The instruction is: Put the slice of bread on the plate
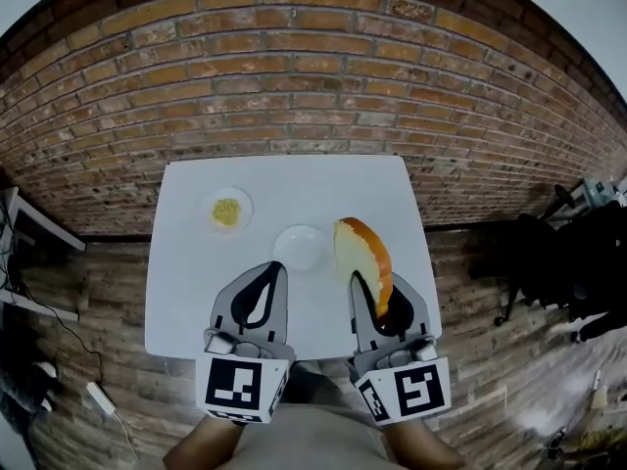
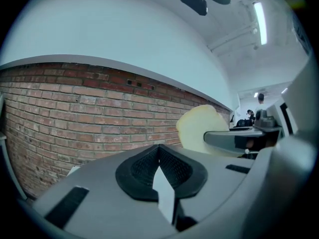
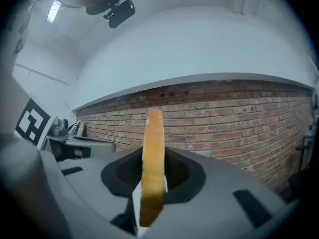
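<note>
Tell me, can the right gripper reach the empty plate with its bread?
Probably yes. The empty plate lies close ahead, slightly left of the right gripper, with only bare table between. The slice of bread is clamped upright; the left gripper is beside the plate, not across the path.

Bright, even light from a ceiling tube (image 2: 259,23) — fisheye bending, dark corners, soft edges.

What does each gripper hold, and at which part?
The right gripper clamps the bread slice at its lower end, slice upright. The left gripper holds nothing.
</note>
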Available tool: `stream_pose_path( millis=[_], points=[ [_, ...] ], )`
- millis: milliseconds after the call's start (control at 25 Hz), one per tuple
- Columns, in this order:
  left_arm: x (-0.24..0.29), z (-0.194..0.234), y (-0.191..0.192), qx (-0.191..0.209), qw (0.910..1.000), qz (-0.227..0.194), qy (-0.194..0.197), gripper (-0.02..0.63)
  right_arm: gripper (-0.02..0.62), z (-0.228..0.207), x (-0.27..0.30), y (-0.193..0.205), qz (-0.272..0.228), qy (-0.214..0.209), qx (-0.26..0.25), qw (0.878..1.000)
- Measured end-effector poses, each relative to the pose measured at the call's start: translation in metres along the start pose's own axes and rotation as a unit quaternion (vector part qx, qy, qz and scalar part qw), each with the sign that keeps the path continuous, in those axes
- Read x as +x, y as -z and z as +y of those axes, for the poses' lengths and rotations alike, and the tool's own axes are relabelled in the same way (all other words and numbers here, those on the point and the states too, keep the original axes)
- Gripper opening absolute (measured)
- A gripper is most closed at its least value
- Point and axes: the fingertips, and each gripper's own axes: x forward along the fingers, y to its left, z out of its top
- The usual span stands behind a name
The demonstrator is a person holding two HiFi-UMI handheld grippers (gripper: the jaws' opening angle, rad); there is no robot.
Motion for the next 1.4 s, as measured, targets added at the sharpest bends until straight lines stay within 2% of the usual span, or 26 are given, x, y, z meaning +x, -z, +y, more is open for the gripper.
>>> stream_pose_path(
  millis=[480, 760, 1080, 1400],
  points=[
    [0.020, 0.023, 0.018, 0.001, 0.9999, 0.005, -0.013, 0.011, 0.092, -0.007, 0.038, 0.030, 0.017, -0.034, 0.007, 0.999],
    [0.037, 0.036, 0.038, 0.027, 0.9991, 0.031, -0.012, 0.011, 0.092, -0.007, 0.065, 0.047, 0.014, -0.049, 0.017, 0.999],
    [0.060, 0.046, 0.072, 0.001, 0.9974, 0.071, -0.013, 0.011, 0.092, -0.014, 0.097, 0.070, 0.021, -0.073, 0.029, 0.997],
    [0.073, 0.059, 0.097, 0.015, 0.9943, 0.103, -0.022, 0.011, 0.092, -0.006, 0.127, 0.111, 0.060, -0.123, 0.039, 0.990]
  ],
)
